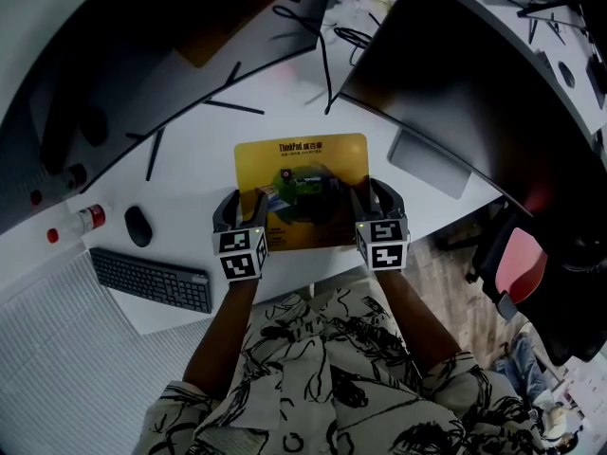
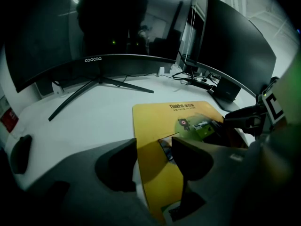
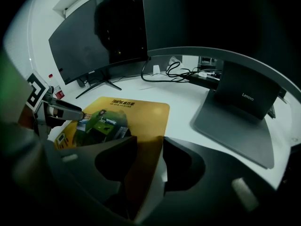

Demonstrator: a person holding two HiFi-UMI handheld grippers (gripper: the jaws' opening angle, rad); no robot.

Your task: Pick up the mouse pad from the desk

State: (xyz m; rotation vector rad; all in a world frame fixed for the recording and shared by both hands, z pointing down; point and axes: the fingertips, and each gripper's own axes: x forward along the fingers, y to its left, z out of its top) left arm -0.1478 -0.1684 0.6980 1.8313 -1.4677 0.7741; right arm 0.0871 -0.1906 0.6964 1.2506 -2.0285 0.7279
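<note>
A yellow mouse pad point(image 1: 302, 173) with a green picture and dark print lies flat on the white desk point(image 1: 190, 159), just in front of me. My left gripper point(image 1: 245, 202) stands at the pad's left edge and my right gripper point(image 1: 370, 194) at its right edge. In the left gripper view the mouse pad's point(image 2: 160, 117) edge runs through the gap of the left gripper point(image 2: 154, 149). In the right gripper view the mouse pad's point(image 3: 136, 112) right edge sits inside the right gripper point(image 3: 149, 149). Both pairs of jaws show a gap and do not pinch the pad.
A black keyboard point(image 1: 152, 280) and a black mouse point(image 1: 137, 226) lie to the left near the desk's front edge, beside a small bottle point(image 1: 81, 221). Curved monitors point(image 1: 474, 83) stand behind, with cables point(image 1: 332, 36) and a grey laptop point(image 1: 432, 164) at the right. A chair point(image 1: 522, 263) stands off the desk's right corner.
</note>
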